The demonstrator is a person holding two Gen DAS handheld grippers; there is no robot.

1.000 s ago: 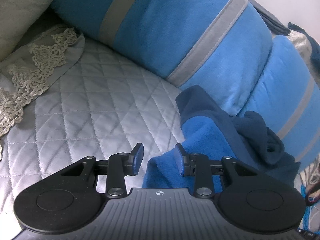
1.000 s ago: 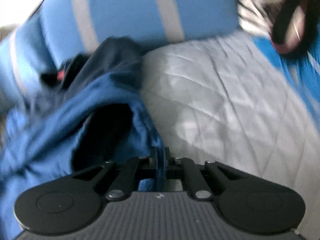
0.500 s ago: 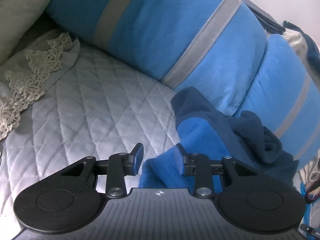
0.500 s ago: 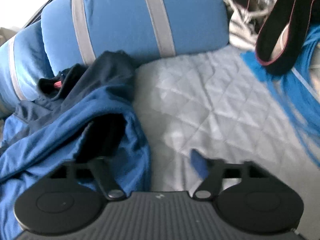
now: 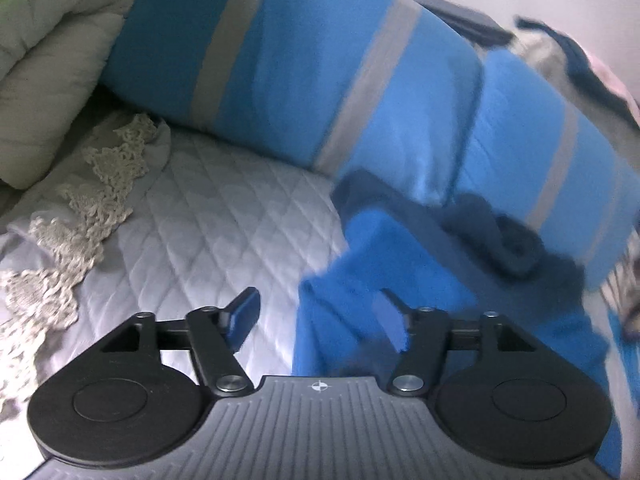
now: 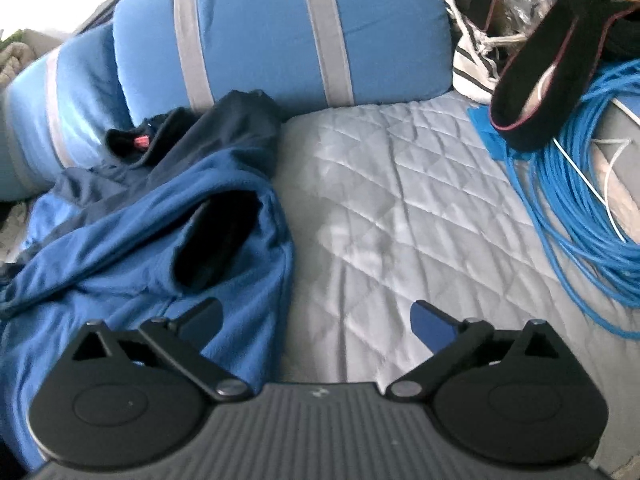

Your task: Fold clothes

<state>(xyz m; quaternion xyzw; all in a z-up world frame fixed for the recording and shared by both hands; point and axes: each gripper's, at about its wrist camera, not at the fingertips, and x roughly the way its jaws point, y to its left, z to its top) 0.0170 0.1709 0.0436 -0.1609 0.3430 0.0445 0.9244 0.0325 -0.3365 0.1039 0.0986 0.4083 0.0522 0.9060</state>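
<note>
A blue fleece jacket (image 6: 132, 240) lies crumpled on the quilted bed (image 6: 400, 208) against the striped pillows (image 6: 280, 28). The right gripper (image 6: 316, 320), clamped on its hem a second ago, has just opened wide. The left gripper (image 5: 320, 312) has also just spread apart, empty.

left gripper (image 5: 318, 312): jaws just opened, nothing clamped | right gripper (image 6: 316, 320): jaws just opened wide, empty, tilted down

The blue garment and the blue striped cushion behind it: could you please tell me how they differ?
The blue garment lies crumpled and flat on the quilt; the blue striped cushion stands plump and smooth. The garment has dark navy parts; the cushion has grey stripes. Both are mainly blue.
</note>
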